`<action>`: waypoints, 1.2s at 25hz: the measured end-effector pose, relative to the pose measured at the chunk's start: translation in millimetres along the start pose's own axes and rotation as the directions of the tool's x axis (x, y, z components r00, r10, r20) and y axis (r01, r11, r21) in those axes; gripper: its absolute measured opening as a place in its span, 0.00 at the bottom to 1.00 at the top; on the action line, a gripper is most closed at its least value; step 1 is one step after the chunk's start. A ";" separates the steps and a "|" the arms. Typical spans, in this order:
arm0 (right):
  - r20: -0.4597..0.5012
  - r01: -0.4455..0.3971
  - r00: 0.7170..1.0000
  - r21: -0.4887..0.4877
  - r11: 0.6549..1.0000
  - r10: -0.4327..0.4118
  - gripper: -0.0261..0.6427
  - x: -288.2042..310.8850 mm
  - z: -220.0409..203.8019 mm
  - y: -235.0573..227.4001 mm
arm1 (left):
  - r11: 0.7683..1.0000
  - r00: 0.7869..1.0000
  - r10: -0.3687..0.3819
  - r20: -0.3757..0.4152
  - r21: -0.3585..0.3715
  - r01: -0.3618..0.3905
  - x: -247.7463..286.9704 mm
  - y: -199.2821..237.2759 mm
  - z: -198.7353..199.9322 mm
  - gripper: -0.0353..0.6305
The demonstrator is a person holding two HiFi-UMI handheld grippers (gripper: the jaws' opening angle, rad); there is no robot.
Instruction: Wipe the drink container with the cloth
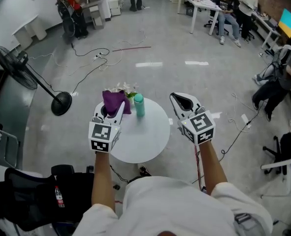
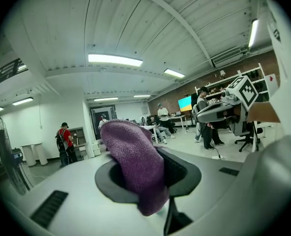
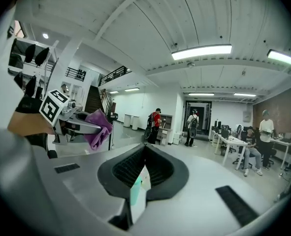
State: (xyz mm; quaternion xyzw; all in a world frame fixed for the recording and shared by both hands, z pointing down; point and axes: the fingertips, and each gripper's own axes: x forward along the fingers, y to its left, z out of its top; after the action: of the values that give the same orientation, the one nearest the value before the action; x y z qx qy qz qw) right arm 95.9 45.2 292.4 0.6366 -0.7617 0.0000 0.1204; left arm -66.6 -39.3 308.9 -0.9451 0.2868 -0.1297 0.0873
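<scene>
Head view, one purple cloth (image 1: 113, 99), one teal bottle (image 1: 139, 105), two hand-held grippers (image 1: 119, 106) (image 1: 177, 99)

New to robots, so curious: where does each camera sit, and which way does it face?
Head view: on the head, facing down at round table, teal bottle; arms, left claw, right claw show.
Left gripper view: on that claw, facing the room; jaws grip the purple cloth.
Right gripper view: likewise; jaws shut, empty.
Both share the red-shirted person.
</scene>
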 end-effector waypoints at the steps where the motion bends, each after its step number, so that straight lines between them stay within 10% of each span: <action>1: -0.007 0.007 1.000 0.000 1.000 -0.007 0.06 11.8 -0.6 -1.4 | 1.000 1.000 -0.004 -0.002 -0.006 0.004 6.4 9.4 -3.6 0.24; 15: -0.224 -0.177 0.958 0.033 0.984 0.180 0.35 143.6 -79.5 -9.4 | 0.988 0.986 -0.073 -0.152 -0.144 0.051 101.1 60.6 -88.6 0.24; 23: -0.344 -0.467 0.813 0.095 0.879 0.470 0.59 224.9 -156.2 27.2 | 0.972 0.952 -0.084 -0.293 -0.234 0.014 160.0 62.3 -155.5 0.24; 30: -0.466 -0.533 0.715 0.120 0.838 0.521 0.59 264.9 -223.9 53.9 | 0.960 0.903 -0.198 -0.380 -0.259 0.102 205.3 47.2 -208.3 0.24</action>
State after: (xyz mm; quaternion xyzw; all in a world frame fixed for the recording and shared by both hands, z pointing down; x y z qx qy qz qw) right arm 42.2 -167.2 566.6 0.3714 -0.8565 0.1834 0.3081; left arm 12.0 -212.8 535.8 -0.9211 0.2377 -0.2931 -0.0954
